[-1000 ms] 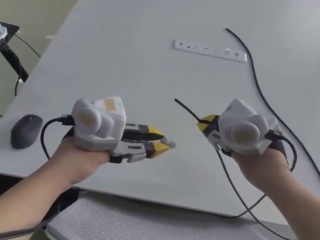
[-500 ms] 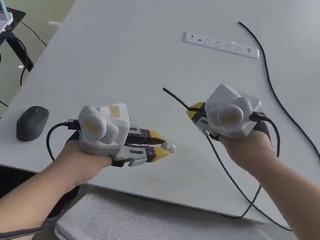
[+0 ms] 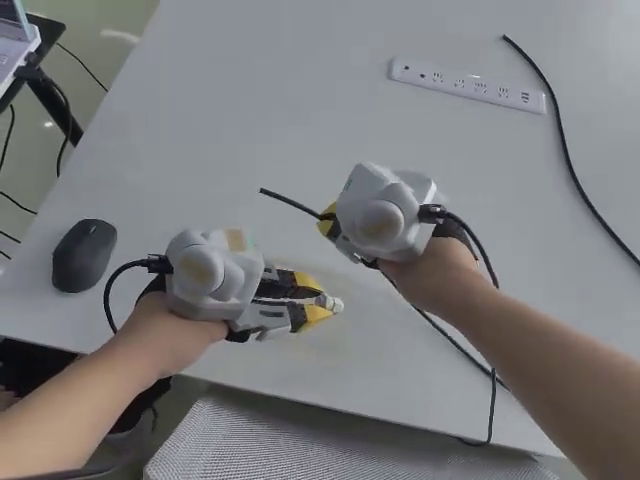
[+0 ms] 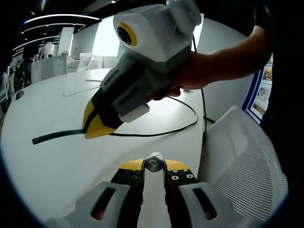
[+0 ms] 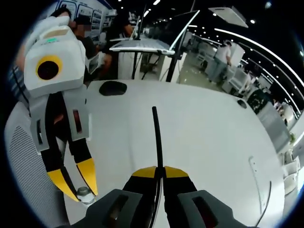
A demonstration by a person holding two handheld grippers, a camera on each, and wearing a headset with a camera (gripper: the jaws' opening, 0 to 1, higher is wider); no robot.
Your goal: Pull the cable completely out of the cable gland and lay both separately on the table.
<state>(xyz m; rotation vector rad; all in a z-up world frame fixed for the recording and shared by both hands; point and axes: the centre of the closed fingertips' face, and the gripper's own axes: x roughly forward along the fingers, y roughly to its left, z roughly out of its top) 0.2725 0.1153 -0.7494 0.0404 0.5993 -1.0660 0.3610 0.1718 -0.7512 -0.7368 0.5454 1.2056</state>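
Note:
My left gripper (image 3: 322, 305) hangs low over the table's near edge, shut on a small grey-white cable gland (image 3: 337, 303). The gland (image 4: 153, 162) sits pinched between the yellow tips in the left gripper view. My right gripper (image 3: 326, 222) is just above and behind it, shut on a thin black cable (image 3: 285, 200) whose free end sticks out to the left. In the right gripper view the cable (image 5: 156, 133) runs straight ahead from the closed jaws, and the left gripper (image 5: 78, 185) stands at the left with the gland (image 5: 84, 194). Cable and gland are apart.
A dark mouse (image 3: 83, 254) lies at the table's left edge. A white power strip (image 3: 468, 85) lies at the back with a black cord (image 3: 570, 160) running down the right side. A mesh chair seat (image 3: 300, 450) is below the near table edge (image 3: 400, 395).
The right gripper has moved left with the cable and now sits close above the left gripper. The left gripper has stayed near the front edge, still shut on the gland.

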